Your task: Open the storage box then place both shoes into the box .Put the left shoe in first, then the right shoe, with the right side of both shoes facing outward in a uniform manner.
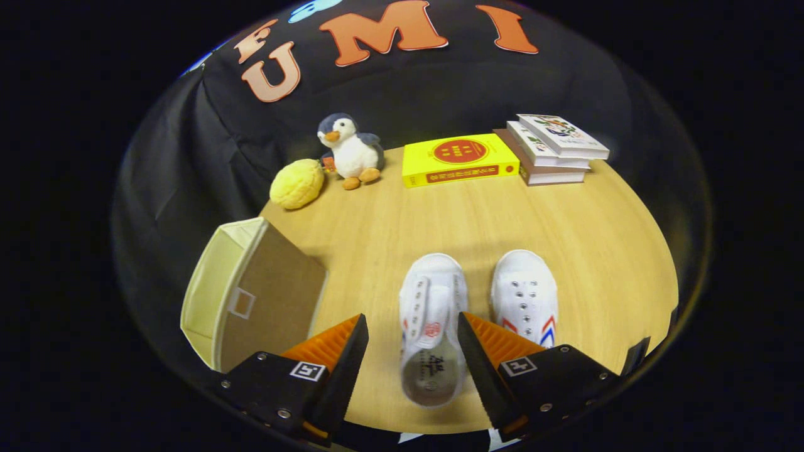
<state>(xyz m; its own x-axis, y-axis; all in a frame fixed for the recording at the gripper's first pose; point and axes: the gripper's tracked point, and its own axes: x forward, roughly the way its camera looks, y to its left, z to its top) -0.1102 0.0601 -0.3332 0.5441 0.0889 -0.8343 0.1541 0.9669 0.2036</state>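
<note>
A plush penguin (350, 150) and books (553, 149) are lining the table's (584, 251) far edge; the hand-held gripper (411, 336) is hovering wide open, straddling the left shoe (432, 314).

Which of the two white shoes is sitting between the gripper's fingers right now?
The shoe nearer the storage box, framed by the open gripper; the other shoe lies outside the fingers.

Tongs (412, 336) agape astride left white shoe (432, 326), box (251, 292) alongside.
</note>
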